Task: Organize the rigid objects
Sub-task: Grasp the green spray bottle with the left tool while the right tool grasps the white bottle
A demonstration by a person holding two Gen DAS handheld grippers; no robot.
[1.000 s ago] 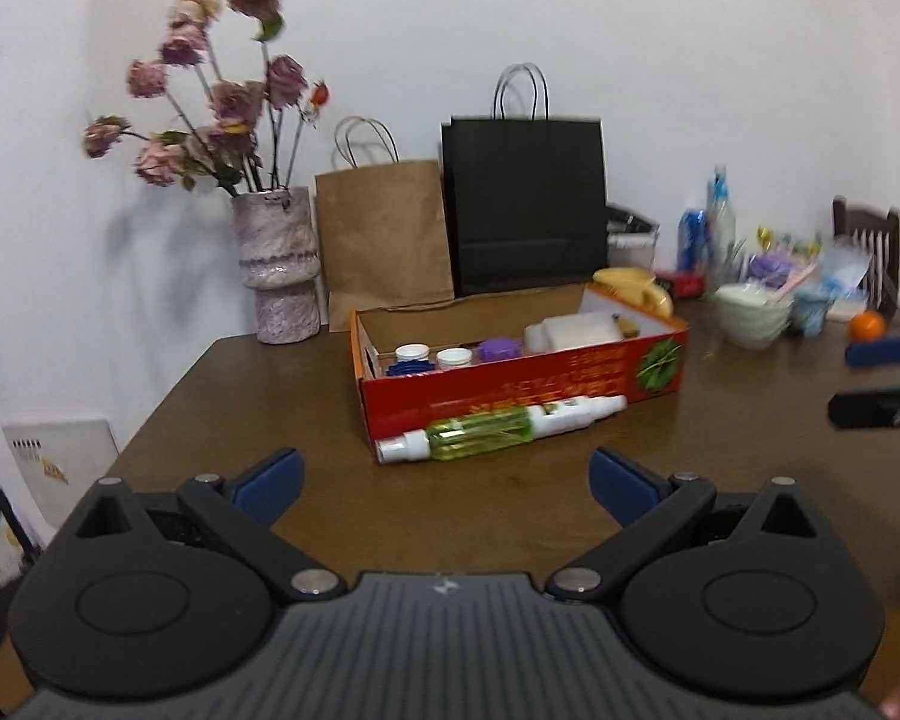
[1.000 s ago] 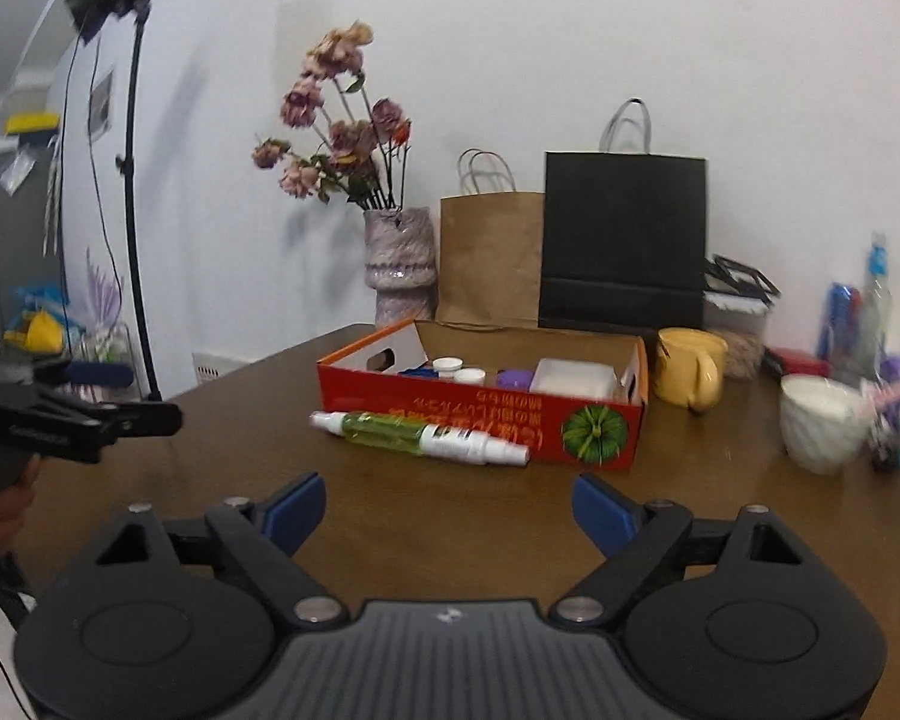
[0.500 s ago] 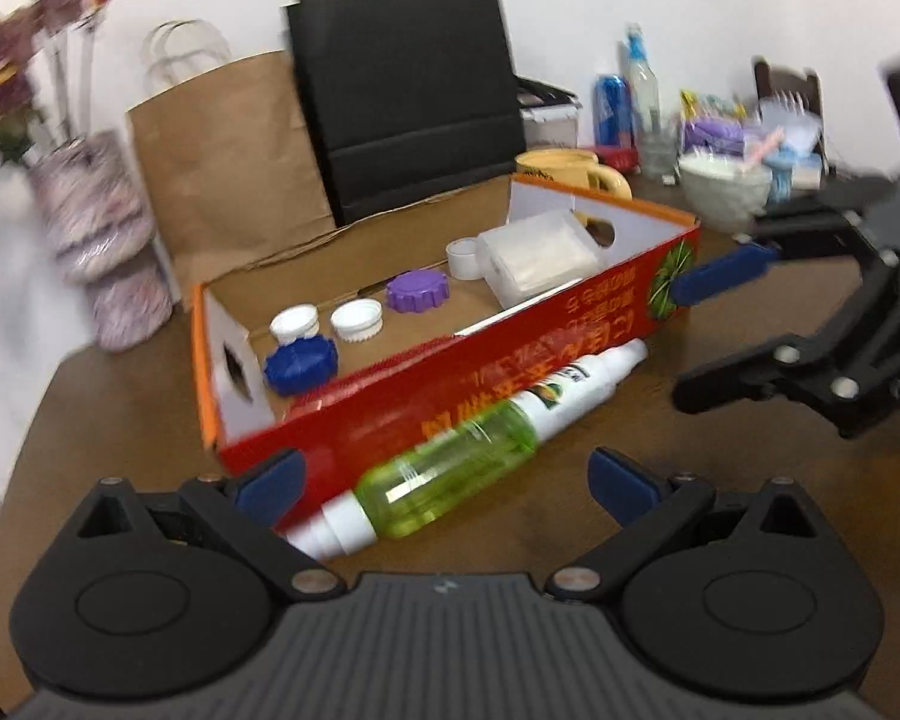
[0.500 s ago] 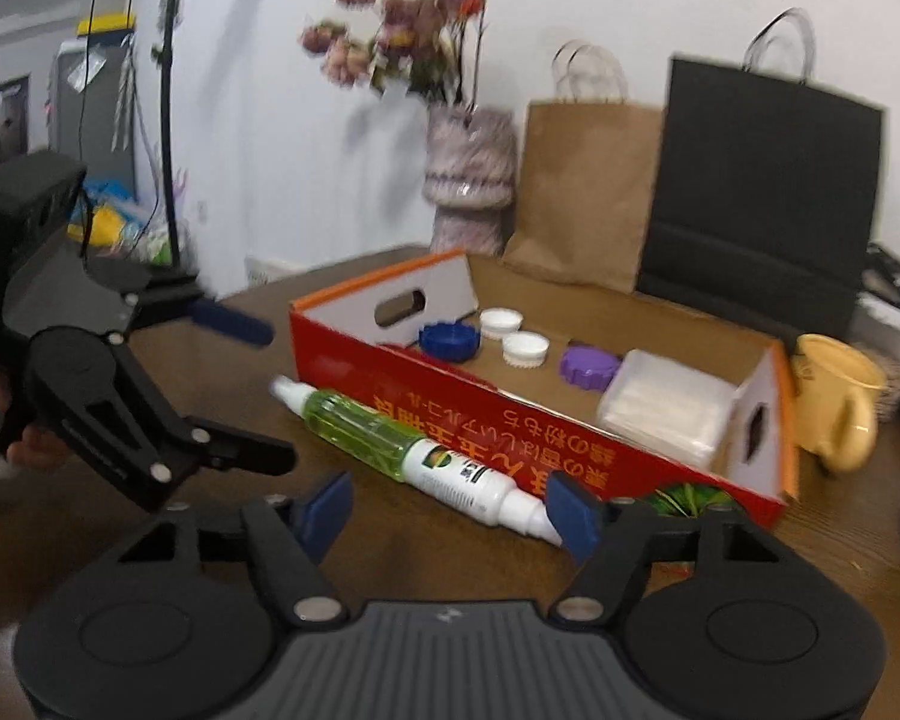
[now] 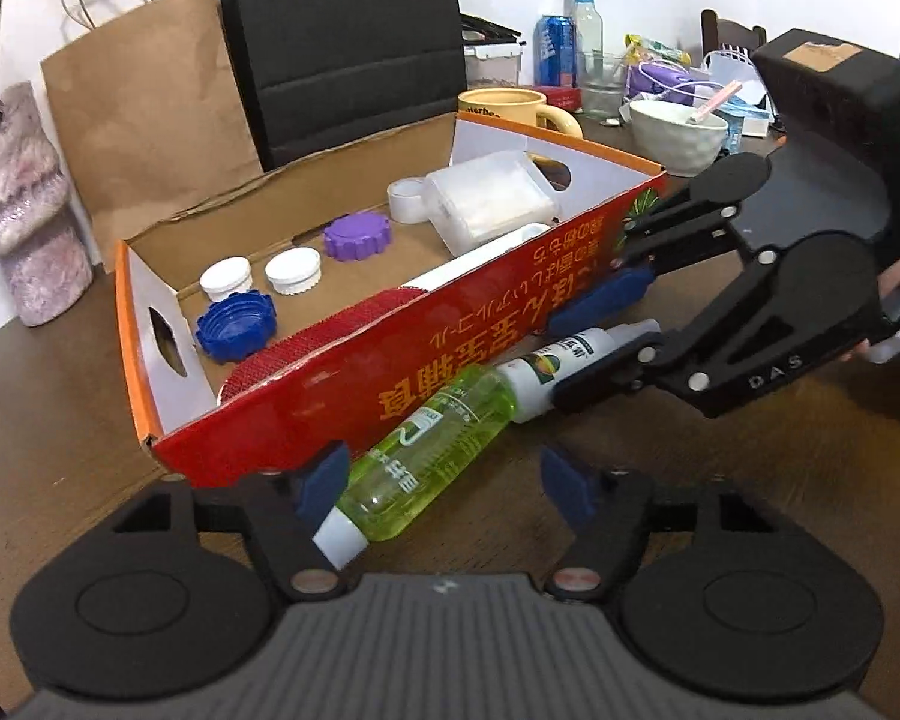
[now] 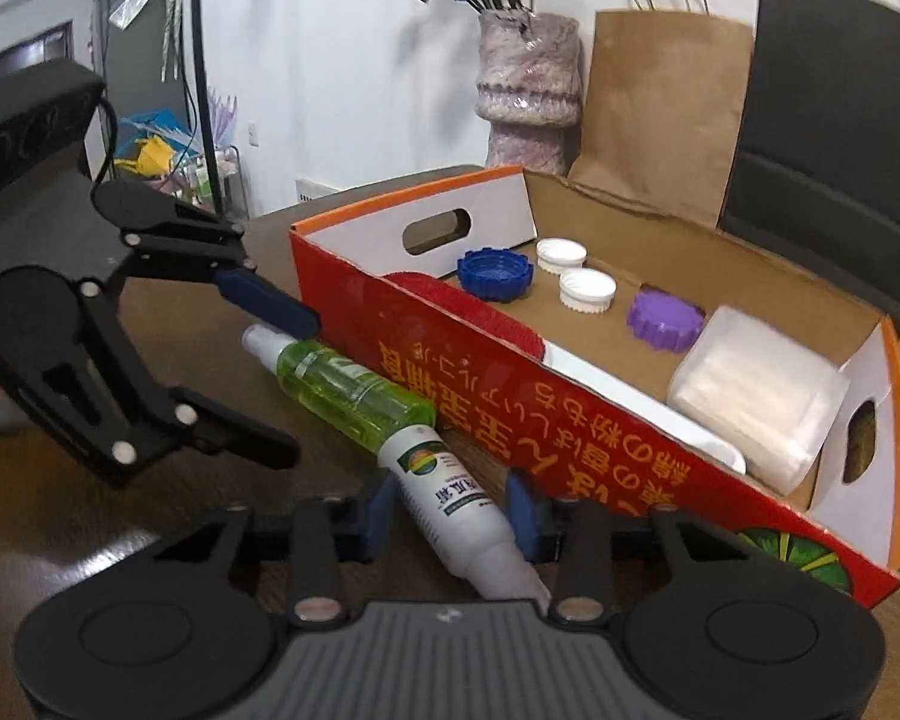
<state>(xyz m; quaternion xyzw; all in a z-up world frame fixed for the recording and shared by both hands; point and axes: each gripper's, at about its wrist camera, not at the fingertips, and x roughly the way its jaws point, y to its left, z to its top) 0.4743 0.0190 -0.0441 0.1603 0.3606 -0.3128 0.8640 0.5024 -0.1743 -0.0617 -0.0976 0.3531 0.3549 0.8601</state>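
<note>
Left wrist view: one green spray bottle [image 5: 432,444] lies on the table [image 5: 60,420] against one red box [image 5: 390,372] holding four caps; the left tool [image 5: 444,480] is closing around its end, not yet pressing.

Right wrist view: the right tool [image 6: 447,510] is closing around the bottle's white end, pads still apart from it.

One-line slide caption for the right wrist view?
Both grippers, right and left, closing around a green spray bottle beside the red box.

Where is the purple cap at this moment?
The purple cap lies on the floor of the red box, between the two white caps and the white plastic container.
</note>
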